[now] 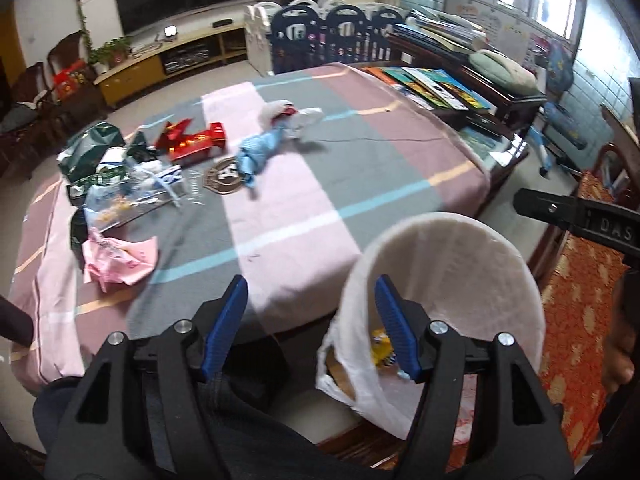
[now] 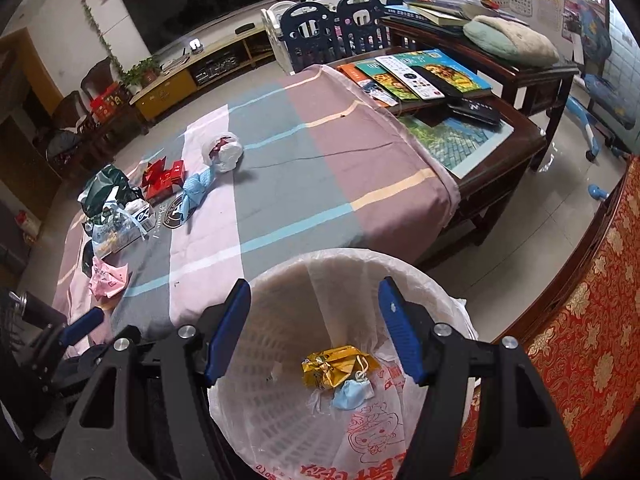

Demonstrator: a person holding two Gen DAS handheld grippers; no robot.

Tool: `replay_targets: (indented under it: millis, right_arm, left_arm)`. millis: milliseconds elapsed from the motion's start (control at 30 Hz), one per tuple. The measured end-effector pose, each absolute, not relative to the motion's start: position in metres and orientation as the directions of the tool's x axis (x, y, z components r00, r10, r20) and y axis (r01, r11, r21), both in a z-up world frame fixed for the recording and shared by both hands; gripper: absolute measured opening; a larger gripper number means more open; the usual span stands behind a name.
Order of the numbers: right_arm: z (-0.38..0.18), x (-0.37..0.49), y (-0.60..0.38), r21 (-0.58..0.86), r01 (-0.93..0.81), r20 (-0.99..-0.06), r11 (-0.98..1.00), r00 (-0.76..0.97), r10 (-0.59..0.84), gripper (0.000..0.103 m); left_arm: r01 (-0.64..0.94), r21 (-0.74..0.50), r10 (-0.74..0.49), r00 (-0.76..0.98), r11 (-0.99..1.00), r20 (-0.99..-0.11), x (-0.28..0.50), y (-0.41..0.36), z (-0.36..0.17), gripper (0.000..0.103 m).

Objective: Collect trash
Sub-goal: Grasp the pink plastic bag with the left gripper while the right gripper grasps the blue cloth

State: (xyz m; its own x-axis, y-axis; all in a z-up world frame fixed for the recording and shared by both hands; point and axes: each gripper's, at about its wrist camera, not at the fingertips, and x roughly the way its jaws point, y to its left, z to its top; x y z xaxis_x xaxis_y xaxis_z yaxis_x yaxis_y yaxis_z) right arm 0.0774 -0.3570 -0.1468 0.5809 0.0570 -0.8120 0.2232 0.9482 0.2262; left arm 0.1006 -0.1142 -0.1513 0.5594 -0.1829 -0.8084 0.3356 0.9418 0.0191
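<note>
A white basket bin lined with a plastic bag stands beside the table's near edge. In it lie a gold wrapper and a blue face mask. My right gripper hangs open over the bin, holding nothing. My left gripper is open and empty above the table edge, just left of the bin. On the striped cloth lies trash: a pink crumpled paper, red boxes, a blue wrapper, a white bag, a green bag.
A dark wooden side table with books and a remote adjoins the table's far right. A chair with a red and gold cushion stands to the right of the bin. A TV cabinet and a child fence stand further back.
</note>
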Motion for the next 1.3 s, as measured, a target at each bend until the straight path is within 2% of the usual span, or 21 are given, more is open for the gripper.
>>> replay_targets:
  millis: [100,200,267,333,433,567,700,833,900,1033,1200,1267,1300]
  right_arm:
    - [-0.148,0.084,-0.344,0.201,0.198,-0.815,0.959,0.577,0.052,0.065]
    - [-0.153,0.093,-0.333,0.185,0.179,-0.823,0.966,0.565,0.054,0.065]
    - [-0.157,0.099,-0.324,0.186,0.168,-0.831,0.968,0.553,0.064,0.065]
    - [-0.162,0.106,-0.313,0.19,0.155,-0.837,0.969,0.541,0.077,0.065]
    - [-0.165,0.119,-0.296,0.186,0.126,-0.838,0.974,0.537,0.09,0.065]
    - [-0.166,0.148,-0.268,0.163,0.08,-0.83,0.983,0.55,0.092,0.065]
    - [-0.168,0.189,-0.242,0.157,0.035,-0.803,0.987,0.586,0.107,0.065]
    - [-0.188,0.244,-0.215,0.25,0.032,-0.814,0.968,0.547,0.192,0.069]
    - [-0.201,0.273,-0.195,0.234,0.032,-0.831,0.972,0.525,0.183,0.069]
    - [-0.224,0.316,-0.167,0.155,0.048,-0.855,0.987,0.506,0.11,0.069]
    - [-0.247,0.346,-0.153,0.068,0.066,-0.883,0.995,0.469,0.029,0.068]
    - [-0.251,0.348,-0.147,0.018,0.036,-0.887,0.999,0.461,0.0,0.049]
    - [-0.252,0.347,-0.142,-0.026,0.007,-0.888,1.0,0.46,-0.027,0.031]
  left_arm:
    - [0.189,0.017,-0.094,0.562,0.982,-0.822,0.127,-0.077,-0.163,0.068]
    - [-0.03,-0.08,-0.053,0.513,0.996,-0.856,0.161,-0.015,-0.18,0.068]
    - [-0.171,-0.095,0.001,0.492,0.981,-0.87,0.184,0.027,-0.191,0.068]
    - [-0.257,-0.094,0.04,0.472,0.962,-0.881,0.205,0.058,-0.199,0.071]
    - [-0.327,-0.126,0.037,0.449,0.936,-0.893,0.232,0.086,-0.209,0.076]
    - [-0.33,-0.147,0.001,0.407,0.932,-0.913,0.252,0.091,-0.229,0.075]
    - [-0.322,-0.147,-0.002,0.413,0.935,-0.911,0.252,0.09,-0.241,0.052]
    - [-0.287,-0.155,-0.015,0.436,0.945,-0.9,0.247,0.092,-0.243,0.039]
    - [-0.289,-0.168,-0.025,0.442,0.942,-0.897,0.241,0.098,-0.243,0.033]
    - [-0.31,-0.21,-0.042,0.472,0.927,-0.88,0.222,0.111,-0.231,0.031]
    - [-0.311,-0.205,0.0,0.551,0.928,-0.834,0.195,0.119,-0.197,0.031]
    - [-0.306,-0.198,0.015,0.575,0.931,-0.818,0.19,0.116,-0.186,0.031]
    - [-0.3,-0.196,0.018,0.586,0.934,-0.81,0.187,0.114,-0.181,0.031]
